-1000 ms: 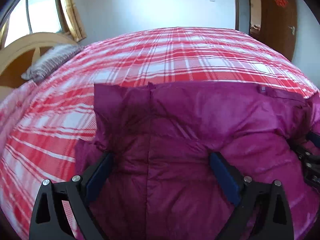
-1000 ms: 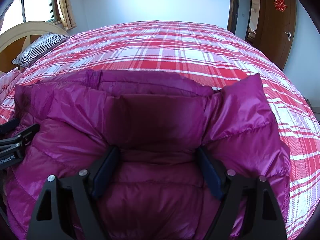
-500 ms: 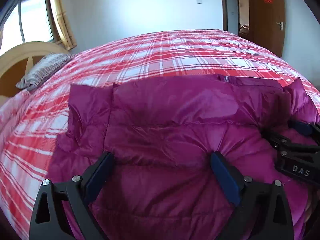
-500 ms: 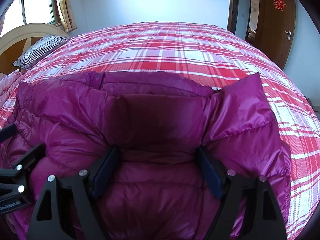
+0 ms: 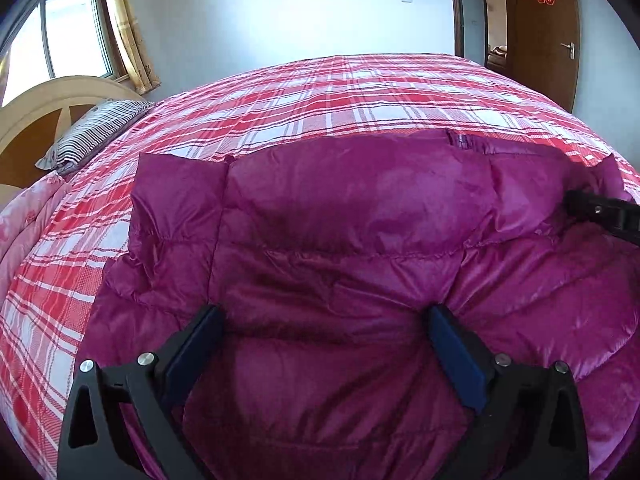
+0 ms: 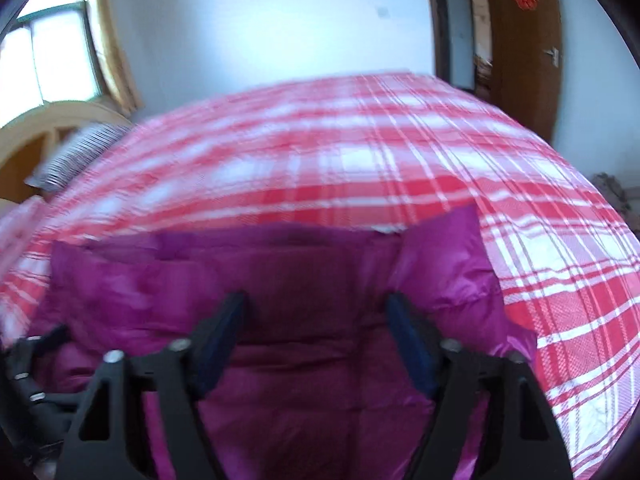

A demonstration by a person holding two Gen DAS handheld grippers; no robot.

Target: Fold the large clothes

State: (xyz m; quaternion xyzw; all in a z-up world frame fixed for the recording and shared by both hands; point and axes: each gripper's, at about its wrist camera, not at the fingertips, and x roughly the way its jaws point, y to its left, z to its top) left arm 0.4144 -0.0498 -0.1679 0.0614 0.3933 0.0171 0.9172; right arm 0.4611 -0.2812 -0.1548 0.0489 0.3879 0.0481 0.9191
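A magenta puffer jacket (image 5: 352,232) lies bunched on the red plaid bed (image 5: 320,96); it also shows in the right wrist view (image 6: 304,280). My left gripper (image 5: 324,320) is open, its blue-padded fingers spread over the jacket's near part. My right gripper (image 6: 316,308) is open too, over the jacket's right side; it shows in the left wrist view (image 5: 600,216) at the right edge. The left gripper shows at the right wrist view's lower left (image 6: 32,360). The right wrist view is blurred by motion.
A striped pillow (image 5: 96,128) lies by the wooden headboard (image 5: 36,112) at far left, with a pink quilt (image 5: 24,220) beside it. A window (image 5: 72,36) is at upper left and a brown door (image 5: 540,28) at upper right.
The right gripper has lifted and tilted up, so more bed and wall show. The left gripper has shifted, and the jacket's collar edge sits further right in its view. Both stay open.
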